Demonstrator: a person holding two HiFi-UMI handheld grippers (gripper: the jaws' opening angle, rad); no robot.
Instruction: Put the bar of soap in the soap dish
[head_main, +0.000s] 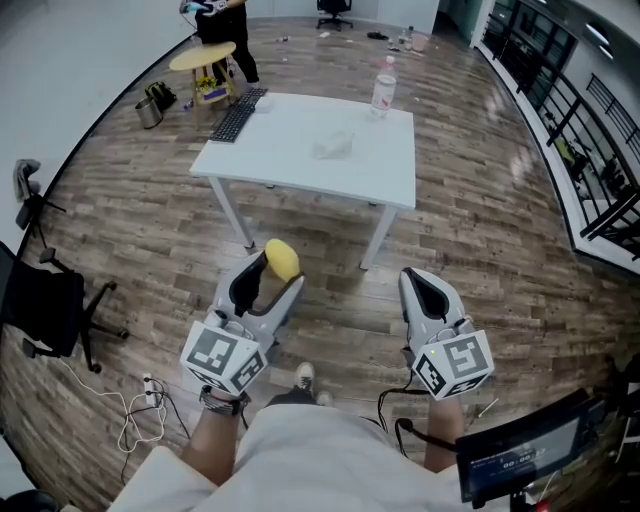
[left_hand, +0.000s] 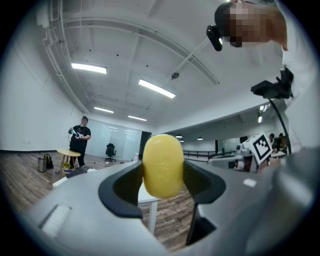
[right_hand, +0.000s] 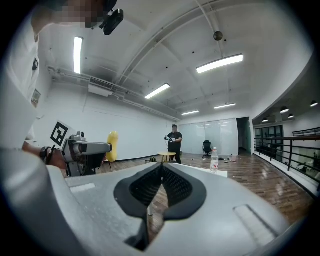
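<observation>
- Between the jaws of the left gripper (head_main: 268, 275), at about 11 o'clock from the person's shoes in the head view, stands the bar of soap (head_main: 283, 260). It is a smooth yellow oval with rounded ends, held on end.
- Those jaws pinch the soap by its two long sides, and its upper end rises past their tips.
- A faint embossed mark on its face is too blurred to read, and its lower end is hidden inside the jaws.
- At 1 o'clock the right gripper (head_main: 425, 290) has its jaws pressed together with nothing between them.
- Both grippers hang over the wooden floor (head_main: 480, 200), well apart from the white table (head_main: 290, 160) at 12 o'clock.
- On the table a small pale thing (head_main: 333, 147) lies near the middle, too faint to identify.
</observation>
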